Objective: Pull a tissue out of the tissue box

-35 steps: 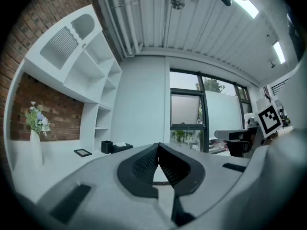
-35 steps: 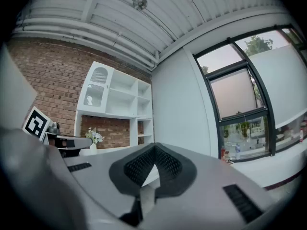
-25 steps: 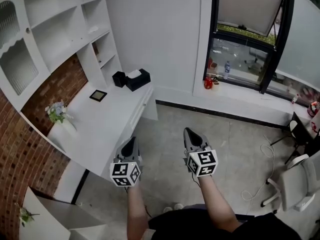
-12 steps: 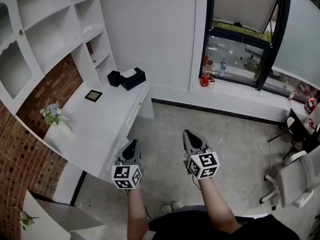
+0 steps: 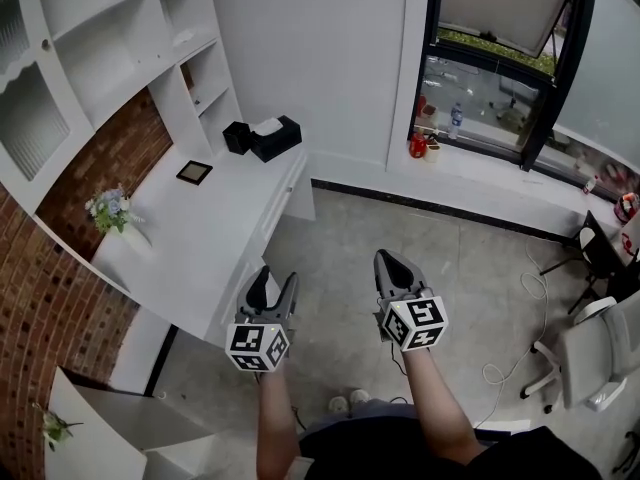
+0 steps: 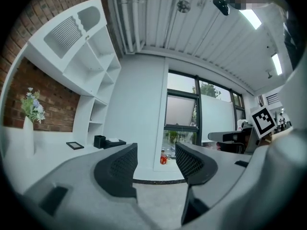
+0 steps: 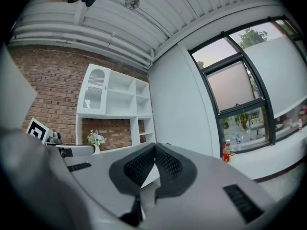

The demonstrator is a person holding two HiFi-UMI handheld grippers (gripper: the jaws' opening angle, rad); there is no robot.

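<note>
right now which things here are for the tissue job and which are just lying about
For the job:
- black tissue box with a white tissue sticking out, on the white desk
- left gripper, open
- right gripper, shut

Just lying about:
- small black square holder
- dark flat frame
- white vase of flowers
- red container

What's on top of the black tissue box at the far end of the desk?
A white tissue pokes up from the top of the black tissue box. The inside of the box is covered, so how many tissues remain can't be seen.
</note>
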